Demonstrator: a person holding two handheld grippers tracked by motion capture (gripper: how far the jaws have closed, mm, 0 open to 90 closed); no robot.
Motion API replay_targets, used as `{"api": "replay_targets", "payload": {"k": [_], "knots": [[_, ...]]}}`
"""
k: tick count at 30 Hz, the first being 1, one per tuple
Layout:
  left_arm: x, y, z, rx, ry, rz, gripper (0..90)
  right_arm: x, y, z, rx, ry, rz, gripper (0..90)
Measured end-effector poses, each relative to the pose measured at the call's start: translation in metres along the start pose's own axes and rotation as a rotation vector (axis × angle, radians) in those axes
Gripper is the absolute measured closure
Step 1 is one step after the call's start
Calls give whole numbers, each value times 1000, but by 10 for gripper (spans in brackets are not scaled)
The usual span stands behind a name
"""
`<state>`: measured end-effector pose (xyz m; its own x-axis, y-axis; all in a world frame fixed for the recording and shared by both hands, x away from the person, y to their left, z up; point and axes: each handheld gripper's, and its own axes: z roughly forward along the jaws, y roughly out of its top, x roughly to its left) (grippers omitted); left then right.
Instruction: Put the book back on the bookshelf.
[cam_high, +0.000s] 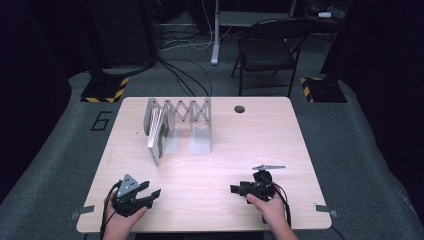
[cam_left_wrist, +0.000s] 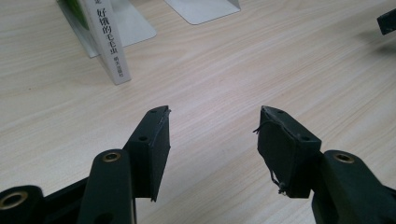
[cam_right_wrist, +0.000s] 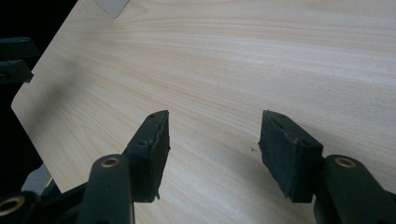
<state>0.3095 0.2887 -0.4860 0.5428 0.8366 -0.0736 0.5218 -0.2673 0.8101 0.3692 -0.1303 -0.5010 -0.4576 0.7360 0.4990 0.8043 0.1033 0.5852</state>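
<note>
Between the jaws of our left gripper (cam_left_wrist: 212, 123) we see bare wood: they stand spread, pinching nothing, aimed toward the book (cam_left_wrist: 108, 39) up ahead. We judge that the gap is kept ready for the book's spine. Our right gripper (cam_right_wrist: 212, 128) also holds its jaws spread over bare desk (cam_right_wrist: 261, 56), lying on its side near the front edge, likely waiting. Farther out, the book (cam_high: 159, 134) stands upright in the folding rack (cam_high: 184, 112) at the far left of the desk (cam_high: 225, 150), leaning against a divider so it stays up and its spine faces us.
</note>
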Motion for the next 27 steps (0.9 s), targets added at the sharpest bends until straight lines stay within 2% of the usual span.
{"api": "replay_targets", "payload": {"k": [2, 4, 5, 9, 12, 14, 16, 18, 23, 27], "knots": [[1, -2, 2, -2, 8, 9, 440, 1, 0, 1, 5, 1, 2, 425], [4, -5, 5, -6, -13, -29, 439, 1, -1, 2, 3, 0, 1, 425], [5, -5, 6, -6, -13, -30, 440, 1, -1, 2, 4, 0, 2, 425], [9, -7, 6, -5, 5, -31, 434, 2, -2, 3, 10, -6, -1, 425], [13, -8, 7, -10, 11, -54, 427, 1, -2, 3, 8, -8, -8, 425], [20, -9, 8, -13, 37, -38, 427, 0, -2, 2, 8, -8, -1, 424], [23, -9, 8, -20, 55, -58, 428, 0, -3, 2, 9, -9, 0, 424], [24, -9, 9, -35, 59, -75, 428, 0, -4, 1, 15, -17, 1, 424], [27, -8, 11, -26, 62, -66, 428, -1, -6, 0, 9, -26, 6, 423], [28, -8, 15, -20, 58, -86, 428, -2, -7, -3, 3, -32, 1, 422]]}}
